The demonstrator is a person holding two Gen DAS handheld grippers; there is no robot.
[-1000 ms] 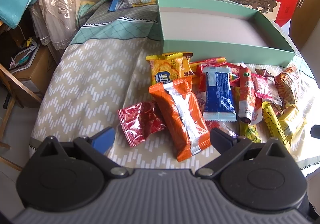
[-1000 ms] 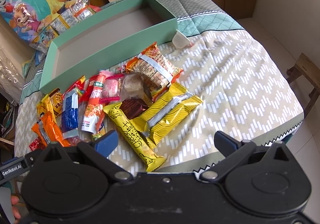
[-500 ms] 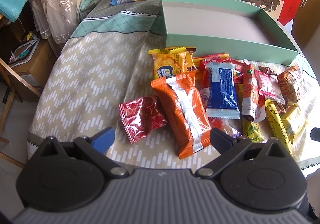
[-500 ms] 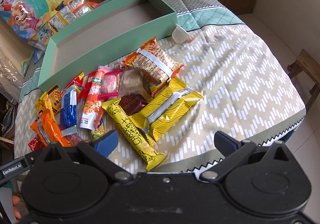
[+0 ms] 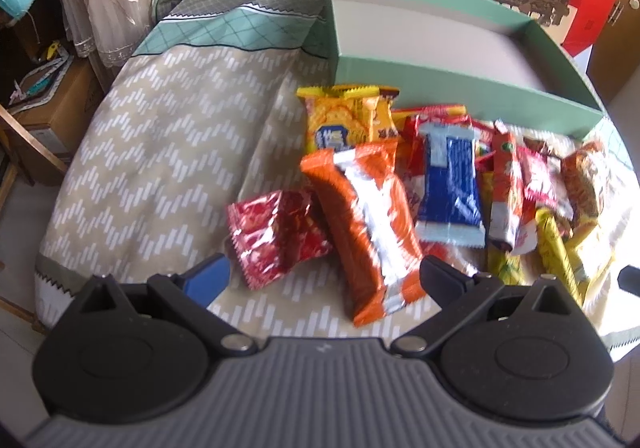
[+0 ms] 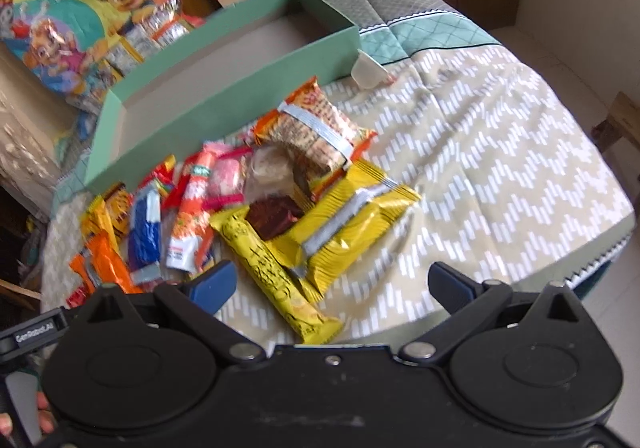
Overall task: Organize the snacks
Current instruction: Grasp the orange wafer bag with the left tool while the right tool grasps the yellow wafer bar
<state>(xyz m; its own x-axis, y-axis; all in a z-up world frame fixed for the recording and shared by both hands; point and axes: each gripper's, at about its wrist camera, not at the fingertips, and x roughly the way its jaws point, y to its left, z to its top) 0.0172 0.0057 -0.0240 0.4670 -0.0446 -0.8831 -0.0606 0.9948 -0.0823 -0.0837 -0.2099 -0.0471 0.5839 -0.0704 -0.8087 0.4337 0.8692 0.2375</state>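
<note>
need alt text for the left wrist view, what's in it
An open left gripper hovers over an orange snack packet at the near edge of a pile of wrapped snacks on a patterned tablecloth. A red foil packet lies left of it, a blue packet right. Behind the pile sits an empty green box.

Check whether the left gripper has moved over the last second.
Yes. The left gripper has eased forward: the orange packet and green box sit nearer and lower in its view, with the packet's near end now between the open fingers.
</note>
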